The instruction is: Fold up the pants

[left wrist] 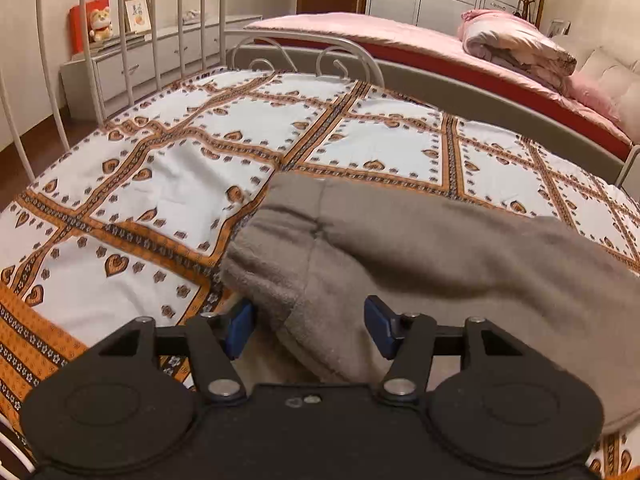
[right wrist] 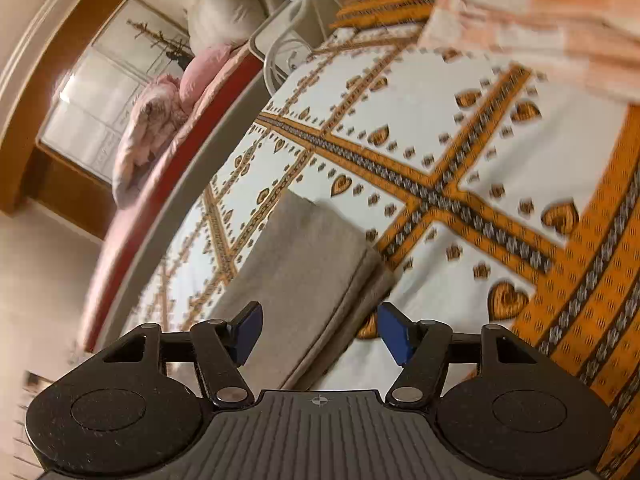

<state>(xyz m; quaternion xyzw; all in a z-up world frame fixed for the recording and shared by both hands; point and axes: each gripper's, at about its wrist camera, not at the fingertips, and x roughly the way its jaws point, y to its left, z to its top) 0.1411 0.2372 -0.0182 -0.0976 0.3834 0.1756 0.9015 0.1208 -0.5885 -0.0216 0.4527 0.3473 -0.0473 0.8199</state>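
The left gripper (left wrist: 310, 330) points forward and downward, its black linkage arms spread and its two blue pads (left wrist: 241, 330) standing apart with a gap between them; grey fabric lies in that gap, and whether the pads press on it cannot be told. The right gripper (right wrist: 320, 334) is rolled well to one side, so its view is tilted. Its blue pads (right wrist: 394, 334) stand apart too, hovering, gripping nothing.
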